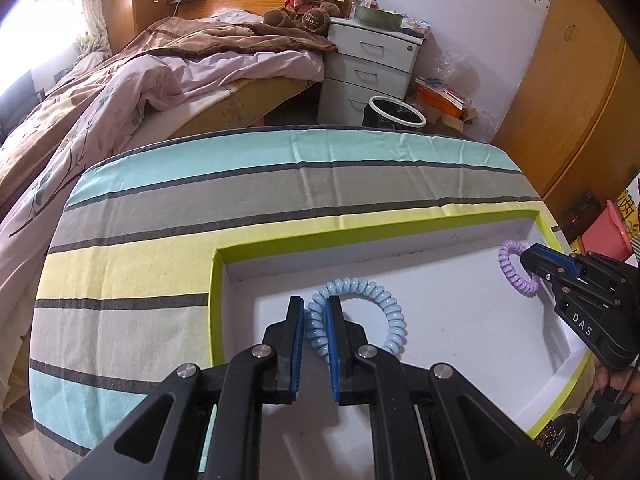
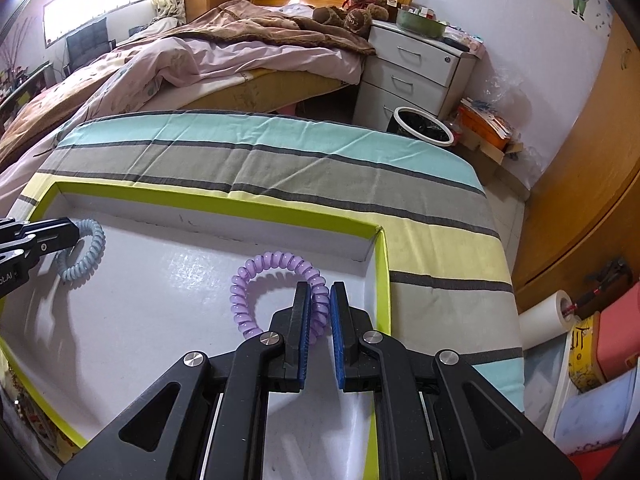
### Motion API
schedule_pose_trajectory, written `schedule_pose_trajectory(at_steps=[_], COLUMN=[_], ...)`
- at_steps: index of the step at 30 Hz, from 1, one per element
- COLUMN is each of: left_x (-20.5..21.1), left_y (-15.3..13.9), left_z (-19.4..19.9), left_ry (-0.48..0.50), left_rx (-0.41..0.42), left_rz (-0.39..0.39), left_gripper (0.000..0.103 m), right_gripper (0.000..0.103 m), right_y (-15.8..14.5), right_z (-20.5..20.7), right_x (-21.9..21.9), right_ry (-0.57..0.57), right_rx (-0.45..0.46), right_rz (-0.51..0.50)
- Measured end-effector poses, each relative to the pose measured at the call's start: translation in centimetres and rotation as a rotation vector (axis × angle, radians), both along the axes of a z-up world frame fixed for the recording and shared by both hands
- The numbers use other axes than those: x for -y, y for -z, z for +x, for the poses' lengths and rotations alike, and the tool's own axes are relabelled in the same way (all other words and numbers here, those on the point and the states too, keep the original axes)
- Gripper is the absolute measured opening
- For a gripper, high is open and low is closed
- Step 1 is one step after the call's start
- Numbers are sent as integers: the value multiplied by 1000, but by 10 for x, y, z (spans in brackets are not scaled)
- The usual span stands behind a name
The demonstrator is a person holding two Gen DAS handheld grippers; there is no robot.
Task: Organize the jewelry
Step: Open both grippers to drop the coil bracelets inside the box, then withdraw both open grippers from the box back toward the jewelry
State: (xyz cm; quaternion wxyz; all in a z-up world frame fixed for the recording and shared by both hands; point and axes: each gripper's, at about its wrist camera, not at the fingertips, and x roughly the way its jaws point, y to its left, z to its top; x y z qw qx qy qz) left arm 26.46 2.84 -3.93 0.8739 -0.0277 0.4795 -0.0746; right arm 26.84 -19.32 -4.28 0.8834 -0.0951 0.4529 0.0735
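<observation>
We see a bedroom, with an unmade bed (image 1: 168,64) under pink and brown bedding along the far wall, a brown teddy bear (image 1: 308,8) at its head, and a white drawer cabinet (image 1: 368,68) beside it with a black bin (image 1: 394,114) at its foot. In front of us a striped cloth (image 1: 200,200) in turquoise, grey and yellow covers a table. On it lies a shallow white tray with a lime-green rim (image 1: 214,304), wide and open-topped. Inside the tray are two spiral coil bracelets, well apart. The light blue coil bracelet (image 1: 394,312) sits toward the tray's left side, and the left gripper (image 1: 314,308) has its blue-padded jaws nearly closed around one side of the loop, pinching the coil between them. The purple coil bracelet (image 2: 244,304) sits near the tray's right wall, and the right gripper (image 2: 320,300) likewise has its jaws narrowed to a small gap with one side of that loop clamped between the pads. Both grippers point steeply down into the tray. At the lower right edge of the left camera's view we see part of the person's hand (image 1: 616,384) holding the right gripper's handle.
</observation>
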Motion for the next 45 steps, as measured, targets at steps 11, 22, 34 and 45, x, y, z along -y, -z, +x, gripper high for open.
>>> schedule_pose_trajectory(at_steps=[11, 22, 34, 45], left_x=[-5, -17, -29, -36], left_y=[-32, -64, -68, -50], left_z=[-35, -112, -167, -201], left_ry=[-14, -42, -58, -61], left_rx=[93, 169, 181, 135], left_rz=[-44, -109, -147, -180], left_gripper=[37, 43, 44, 44], right_gripper=[30, 36, 46, 46], right_y=[-27, -54, -35, -7], right_z=[-25, -89, -134, -152], right_x=[8, 26, 36, 33], right_ry=[0, 0, -89, -174], right_rx=[77, 114, 15, -91], right_rz=[98, 199, 247, 251])
